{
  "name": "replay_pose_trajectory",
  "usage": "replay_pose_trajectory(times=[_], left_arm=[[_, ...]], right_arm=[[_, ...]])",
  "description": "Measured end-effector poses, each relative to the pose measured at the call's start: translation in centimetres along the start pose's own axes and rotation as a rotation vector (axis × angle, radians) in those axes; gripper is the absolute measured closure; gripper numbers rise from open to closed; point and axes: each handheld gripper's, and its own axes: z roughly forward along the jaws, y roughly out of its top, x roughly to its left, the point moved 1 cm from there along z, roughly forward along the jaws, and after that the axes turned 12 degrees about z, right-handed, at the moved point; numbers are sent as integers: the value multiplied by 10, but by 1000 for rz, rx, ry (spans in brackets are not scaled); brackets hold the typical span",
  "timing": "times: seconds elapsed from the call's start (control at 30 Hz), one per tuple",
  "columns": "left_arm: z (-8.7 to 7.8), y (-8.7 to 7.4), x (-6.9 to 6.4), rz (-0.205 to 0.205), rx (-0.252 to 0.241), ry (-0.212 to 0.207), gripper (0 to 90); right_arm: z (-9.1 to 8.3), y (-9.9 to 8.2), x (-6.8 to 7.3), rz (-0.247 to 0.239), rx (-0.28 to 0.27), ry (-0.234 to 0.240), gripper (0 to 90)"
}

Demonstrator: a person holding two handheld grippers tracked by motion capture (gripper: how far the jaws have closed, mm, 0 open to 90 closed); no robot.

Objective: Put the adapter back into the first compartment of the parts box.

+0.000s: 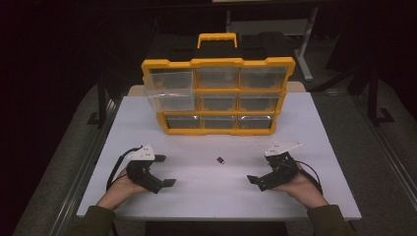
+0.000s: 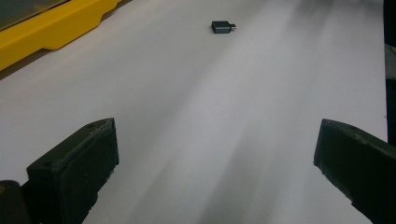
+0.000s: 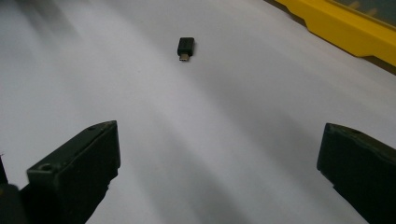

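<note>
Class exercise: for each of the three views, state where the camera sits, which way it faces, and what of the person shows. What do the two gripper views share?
High view: above the person's side, facing forward and down on the white table; forearms, left gripper, right gripper.
Left gripper view: rides the left gripper, facing the small black adapter; open jaws.
Right gripper view: rides the right gripper; open jaws.
Shared: adapter and yellow organizer.

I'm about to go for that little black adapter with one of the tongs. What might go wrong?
The adapter is small and lies flat on the smooth white table, so wide-open tongs may push it away rather than grip it. One clear drawer sticks out of the yellow organizer; a reach past the adapter might knock it.
</note>
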Motion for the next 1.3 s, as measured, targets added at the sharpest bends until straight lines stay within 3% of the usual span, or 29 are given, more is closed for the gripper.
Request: replay_pose_trajectory(times=[0.3, 1.3], left_arm=[[0, 1, -1, -4, -12, -15, 0], [0, 2, -1, -9, -19, -15, 0]], right_arm=[[5, 5, 3, -20, 16, 0, 0], [15, 32, 8, -17, 35, -1, 0]])
